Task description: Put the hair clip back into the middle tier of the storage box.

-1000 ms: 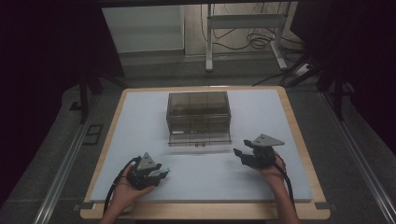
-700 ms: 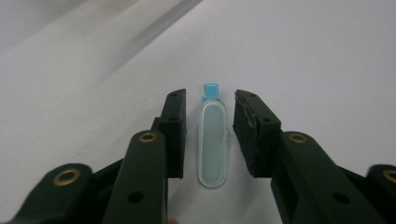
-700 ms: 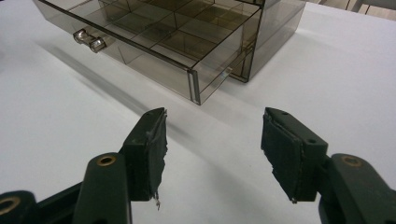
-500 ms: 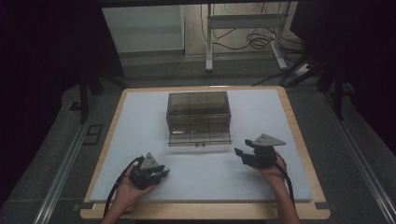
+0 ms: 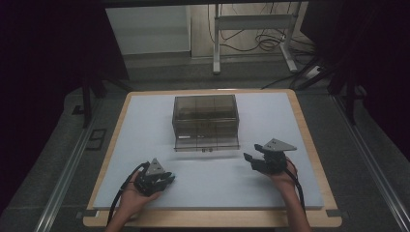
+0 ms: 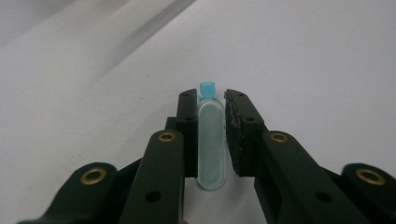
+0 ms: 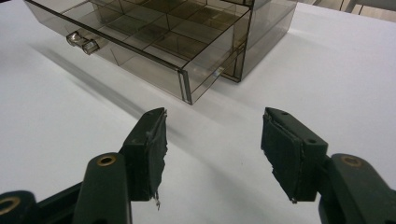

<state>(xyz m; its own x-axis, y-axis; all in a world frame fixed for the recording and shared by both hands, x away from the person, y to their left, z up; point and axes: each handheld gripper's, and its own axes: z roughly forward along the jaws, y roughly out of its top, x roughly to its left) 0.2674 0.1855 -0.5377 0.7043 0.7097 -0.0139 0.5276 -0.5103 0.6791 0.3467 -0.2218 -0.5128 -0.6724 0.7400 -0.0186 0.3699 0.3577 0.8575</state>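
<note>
Left gripper (image 6: pixel 212 100) low over the white tabletop (image 6: pixel 303 56), near the table's front left in the high view (image 5: pixel 159 180), jaws just closed in and now clamped on a small clear vial (image 6: pixel 211 142) with a blue cap (image 6: pixel 207 88). Vial lengthwise between the two black pads, cap end poking out just past the fingertips, rounded bottom end toward the camera, both pads against its sides. Whether resting on the tabletop or lifted off it, cannot tell. Right gripper (image 7: pixel 212 154) released, pads well apart with nothing between, held by a hand (image 5: pixel 285 174) at the table's front right and aimed at a smoked clear drawer box (image 5: pixel 205 116) in the middle of the table. Bottom drawer (image 7: pixel 135 42) pulled out toward the person, divided into compartments, small clear knob (image 7: pixel 81 42) on its front. Vial well apart from the drawer box, over at the left gripper.
</note>
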